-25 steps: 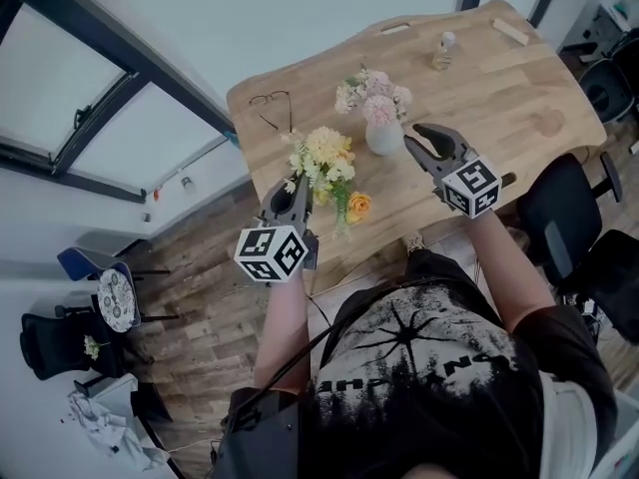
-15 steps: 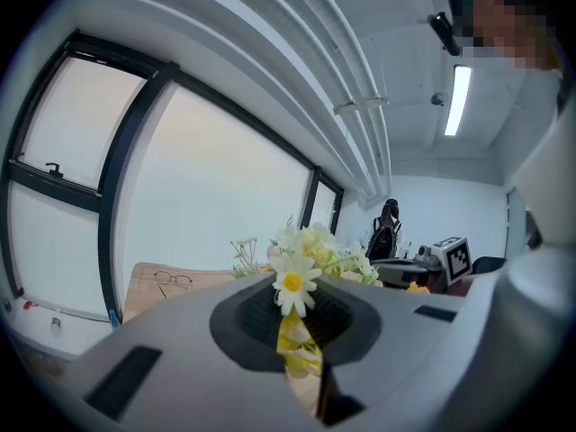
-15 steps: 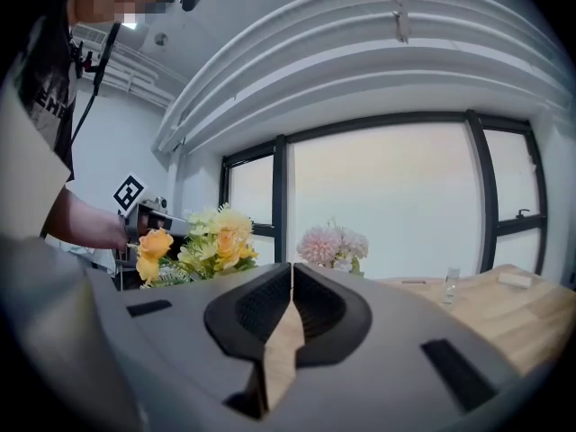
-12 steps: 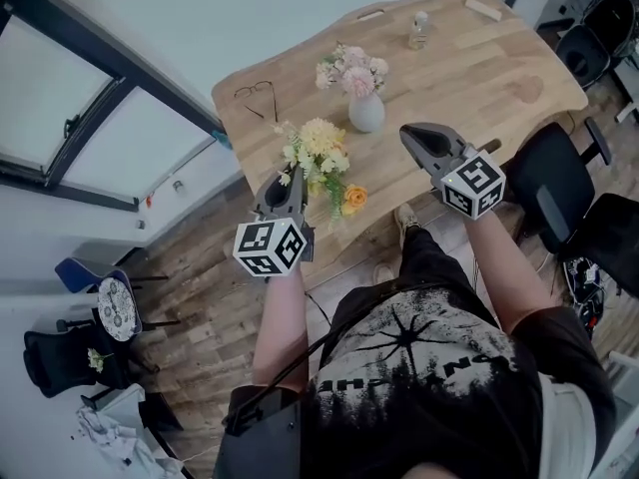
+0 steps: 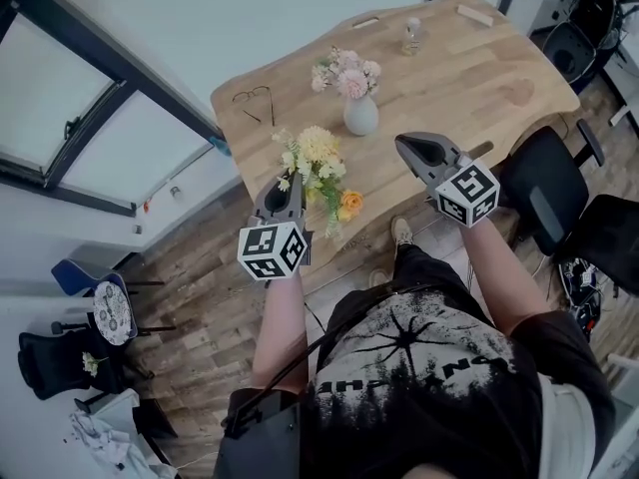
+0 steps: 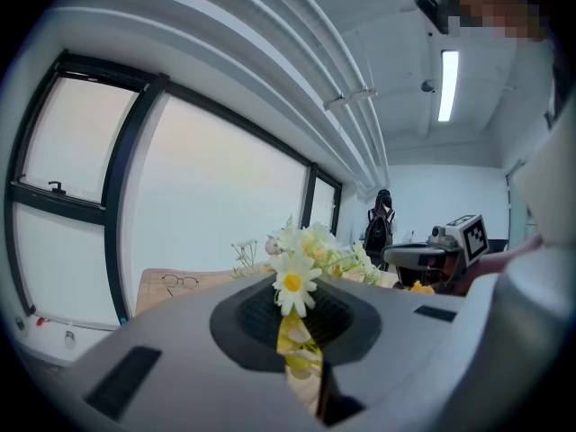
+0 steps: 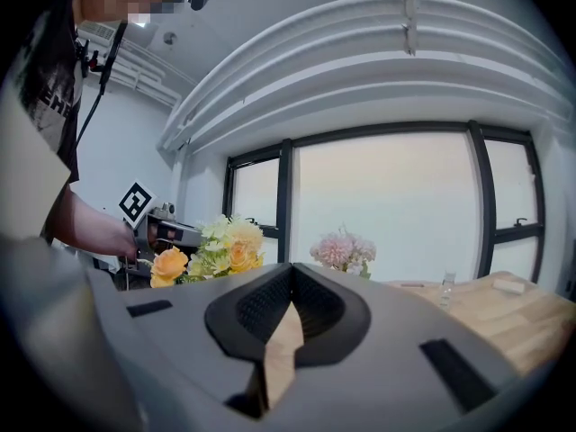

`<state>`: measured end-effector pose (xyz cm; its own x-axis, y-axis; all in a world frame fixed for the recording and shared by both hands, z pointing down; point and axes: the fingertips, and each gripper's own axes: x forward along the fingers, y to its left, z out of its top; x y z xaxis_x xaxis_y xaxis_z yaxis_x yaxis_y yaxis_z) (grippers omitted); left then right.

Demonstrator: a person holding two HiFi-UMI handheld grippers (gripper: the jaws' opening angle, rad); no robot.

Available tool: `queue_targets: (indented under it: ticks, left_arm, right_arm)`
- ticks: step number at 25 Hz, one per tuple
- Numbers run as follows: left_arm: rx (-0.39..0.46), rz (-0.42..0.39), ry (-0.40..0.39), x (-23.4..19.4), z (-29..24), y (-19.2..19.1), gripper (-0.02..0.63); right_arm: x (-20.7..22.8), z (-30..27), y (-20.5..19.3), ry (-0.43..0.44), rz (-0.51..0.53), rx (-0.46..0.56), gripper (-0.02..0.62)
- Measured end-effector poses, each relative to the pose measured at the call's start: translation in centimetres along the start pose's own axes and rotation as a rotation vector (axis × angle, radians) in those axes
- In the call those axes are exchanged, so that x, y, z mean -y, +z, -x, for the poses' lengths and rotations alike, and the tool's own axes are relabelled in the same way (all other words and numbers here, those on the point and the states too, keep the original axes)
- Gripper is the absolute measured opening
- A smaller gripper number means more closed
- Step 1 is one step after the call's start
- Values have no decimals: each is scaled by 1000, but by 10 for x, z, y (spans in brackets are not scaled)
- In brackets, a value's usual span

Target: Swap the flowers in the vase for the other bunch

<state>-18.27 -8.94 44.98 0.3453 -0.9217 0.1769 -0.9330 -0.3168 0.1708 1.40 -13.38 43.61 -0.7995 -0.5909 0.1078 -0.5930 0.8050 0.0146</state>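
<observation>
Blooms of yellow and white, plus one orange rose, made up the loose bunch (image 5: 318, 163), whose stems my left tool (image 5: 287, 188) clamped, held nearly level over the table's (image 5: 469, 73) near edge. My right tool (image 5: 404, 147) hovered just beside it, jaws pressed together on nothing, while the pink flowers (image 5: 345, 70) stood in the white vase (image 5: 360, 118) mid-table. Glasses (image 5: 252, 96) lay at the left corner, a small bottle (image 5: 411, 34) stood farther back, and a black chair (image 5: 544, 183) sat beside my right arm.

yellow bunch (image 5: 318, 158) outside pink-filled vase (image 5: 360, 118)
</observation>
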Motion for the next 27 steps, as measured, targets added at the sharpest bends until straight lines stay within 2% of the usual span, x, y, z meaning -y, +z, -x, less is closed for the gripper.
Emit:
queue_targets:
  ticks: [15,27]
  left_arm:
    - [-24,-22,40,-13,4,-2,38]
    - [-40,-46,25,-9,0,-3,38]
  right_arm:
    - [-8,-14,4,35,8,2,17]
    - [-7,-19,3,42,-6,8,17]
